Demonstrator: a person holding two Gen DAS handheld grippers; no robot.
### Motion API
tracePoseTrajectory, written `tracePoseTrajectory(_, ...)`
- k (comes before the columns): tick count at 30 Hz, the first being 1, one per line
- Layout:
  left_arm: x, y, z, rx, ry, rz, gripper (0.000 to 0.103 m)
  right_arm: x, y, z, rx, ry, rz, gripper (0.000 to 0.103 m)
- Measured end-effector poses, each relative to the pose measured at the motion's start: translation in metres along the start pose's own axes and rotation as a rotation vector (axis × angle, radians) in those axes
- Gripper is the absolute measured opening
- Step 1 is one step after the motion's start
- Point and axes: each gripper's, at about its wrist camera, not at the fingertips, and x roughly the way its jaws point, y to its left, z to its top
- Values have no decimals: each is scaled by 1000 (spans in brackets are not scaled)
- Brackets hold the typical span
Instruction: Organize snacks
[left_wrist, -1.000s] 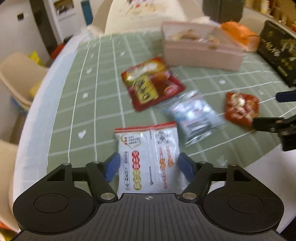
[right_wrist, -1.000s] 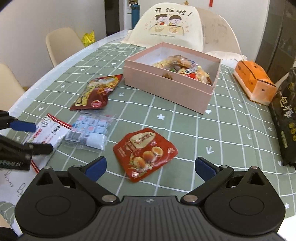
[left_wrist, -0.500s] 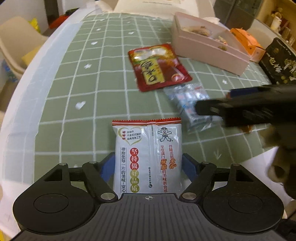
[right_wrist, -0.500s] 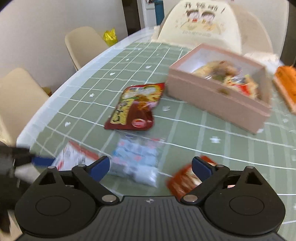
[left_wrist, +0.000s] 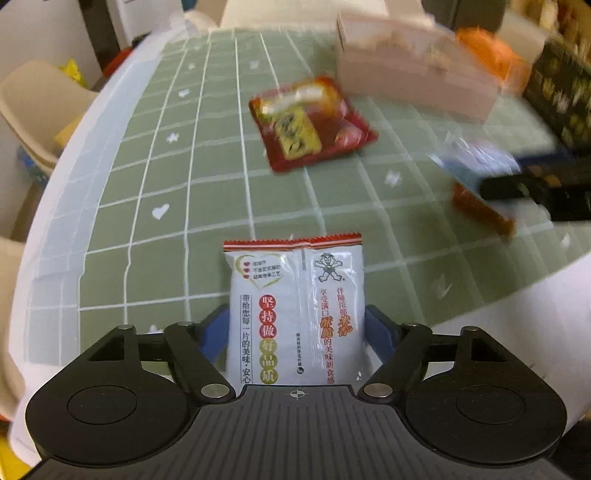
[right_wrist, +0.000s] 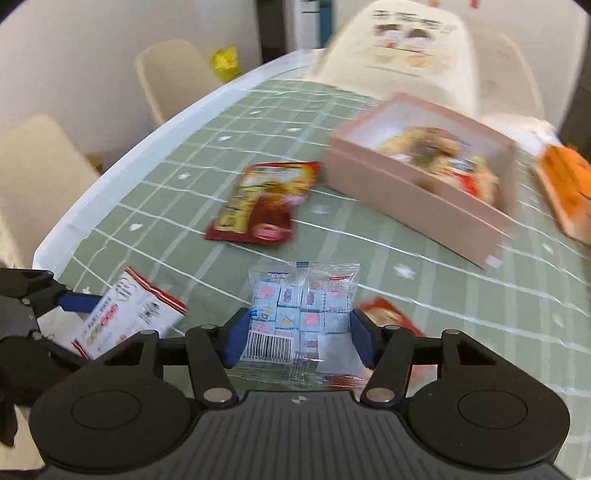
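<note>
My left gripper (left_wrist: 297, 328) is shut on a white rice-cracker packet (left_wrist: 295, 306), held over the table's near edge; the packet also shows in the right wrist view (right_wrist: 129, 314). My right gripper (right_wrist: 297, 332) is shut on a clear bag of blue wrapped candies (right_wrist: 301, 314), lifted above the table. A red and yellow snack pouch (right_wrist: 262, 203) lies flat mid-table. A small orange-red pouch (right_wrist: 391, 317) lies under the right gripper. The pink box (right_wrist: 369, 181) holds several snacks and stands at the back right.
The green checked tablecloth (left_wrist: 207, 177) covers a round table with a white rim. An orange carton (right_wrist: 565, 188) and a black box (left_wrist: 561, 92) sit at the far right. Beige chairs (right_wrist: 177, 74) stand around the left side.
My right gripper swung left from the orange-red pouch, closed on the blue candy bag and lifted it. My left gripper kept hold of the white packet.
</note>
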Motion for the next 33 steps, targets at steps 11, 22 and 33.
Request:
tracePoseTrajectory(11, -97, -35, 161, 42, -450, -287, 81, -71, -78, -31, 215, -73, -133, 58)
tracePoseTrajectory(22, -18, -35, 255, -136, -401, -539, 81, -90, -88, -37, 235, -80, -225, 58)
tracePoseTrajectory(33, 95, -73, 254, -83, -257, -378, 77, -29, -103, 2, 245, 48, -185, 58)
